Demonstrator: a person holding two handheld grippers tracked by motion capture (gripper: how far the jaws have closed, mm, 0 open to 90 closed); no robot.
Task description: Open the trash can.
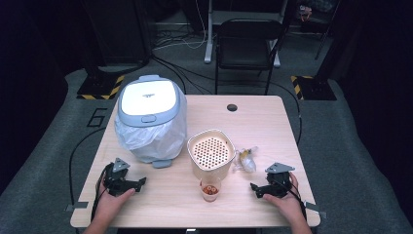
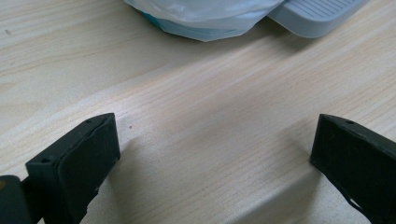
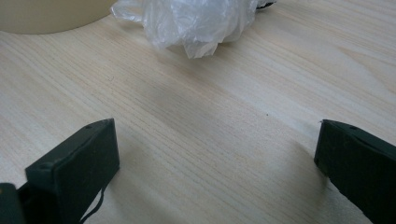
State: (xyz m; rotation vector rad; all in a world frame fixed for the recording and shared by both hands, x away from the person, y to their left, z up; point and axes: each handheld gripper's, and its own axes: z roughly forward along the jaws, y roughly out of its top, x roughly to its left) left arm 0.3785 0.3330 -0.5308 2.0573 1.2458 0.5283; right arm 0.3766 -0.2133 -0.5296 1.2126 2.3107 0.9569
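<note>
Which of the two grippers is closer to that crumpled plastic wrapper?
Right. The right gripper sits just below the crumpled wrapper; the left gripper is across the table, beyond the beige container.

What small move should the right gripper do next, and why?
Probably ease the right gripper forward toward the crumpled plastic bag. Its jaws stand open and empty on the table, and the bag lies loose just ahead, beside the beige perforated container.

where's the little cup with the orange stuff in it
In the high view, the small clear cup stands near the table's front edge, about midway between the two hand-held grippers, right in front of the beige perforated-top container.
</note>
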